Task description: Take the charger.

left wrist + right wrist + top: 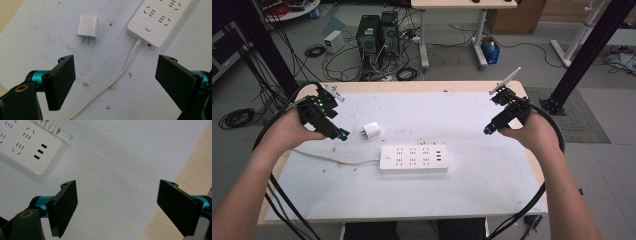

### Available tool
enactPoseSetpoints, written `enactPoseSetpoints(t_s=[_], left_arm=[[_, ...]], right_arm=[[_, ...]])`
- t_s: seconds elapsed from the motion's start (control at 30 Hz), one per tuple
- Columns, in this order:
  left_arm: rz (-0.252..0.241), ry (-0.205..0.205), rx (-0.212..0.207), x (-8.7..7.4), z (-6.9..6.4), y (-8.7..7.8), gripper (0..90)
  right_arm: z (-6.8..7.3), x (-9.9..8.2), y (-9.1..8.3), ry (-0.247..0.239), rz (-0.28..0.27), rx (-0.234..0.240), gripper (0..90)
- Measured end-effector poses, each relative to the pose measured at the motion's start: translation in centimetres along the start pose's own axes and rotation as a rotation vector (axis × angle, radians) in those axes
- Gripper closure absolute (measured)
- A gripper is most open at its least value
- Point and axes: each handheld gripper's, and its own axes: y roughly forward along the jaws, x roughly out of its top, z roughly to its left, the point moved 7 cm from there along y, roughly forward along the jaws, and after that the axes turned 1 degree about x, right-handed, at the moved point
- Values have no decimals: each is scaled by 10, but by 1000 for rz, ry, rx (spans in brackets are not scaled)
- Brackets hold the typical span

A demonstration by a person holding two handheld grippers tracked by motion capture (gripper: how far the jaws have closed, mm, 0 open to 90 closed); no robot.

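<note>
On table (492, 175), one power strip (413, 158) laid at centre, one charger (372, 131) just beyond its left end, left gripper (343, 135) and right gripper (487, 131) both held wide apart, empty, bare surface seen near right edge.

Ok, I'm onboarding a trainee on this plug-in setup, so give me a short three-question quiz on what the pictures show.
1. True or false: the charger is already plugged into the power strip.
2. Which claw is nearer the charger: A) left claw, B) right claw?
3. Fill in: the power strip's cord leaves the end that carries its ____.

Key:
1. False. It lies on the table beside the strip, apart from it, prongs bare.
2. A. Both claws stand open and hold nothing.
3. Button. The three slim ports sit at the opposite end.
</note>
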Motion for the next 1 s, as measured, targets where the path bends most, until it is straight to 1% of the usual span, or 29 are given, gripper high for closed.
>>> enactPoseSetpoints(t_s=[0.03,0.07,0.17,0.23,0.33,0.37,0.4,0.53,0.6,0.67,0.73,0.97,1.0], left_arm=[[1,6,0,0,0,0,166],[-1,5,5,1,0,-1,167],[-9,2,-1,1,0,-1,167],[-7,3,3,2,2,-1,167],[-9,1,2,4,4,0,166],[-11,3,2,5,4,0,167],[-10,6,-1,5,5,1,167],[-10,8,-1,7,8,4,166],[-14,10,-1,11,10,8,166],[-10,17,-13,13,12,11,166],[-12,24,-15,15,14,15,166],[-14,10,-42,22,22,29,166],[-12,15,-43,24,23,31,166]], right_arm=[[0,0,0,0,-3,-1,164],[0,1,0,-4,-4,-4,164],[-1,1,-1,-1,-9,-5,164],[-3,2,-2,10,-4,-3,163],[-4,4,-3,2,-11,-10,163],[-4,5,-3,3,-14,-4,164],[-4,5,-2,-4,-14,-4,164],[-4,6,-1,-5,-10,-9,163],[-5,7,1,-7,-9,-10,163],[-6,7,2,-7,-12,-7,164],[-5,8,4,-4,-13,-5,164],[-5,10,11,-3,-5,7,164],[-5,10,12,-2,-3,6,164]])
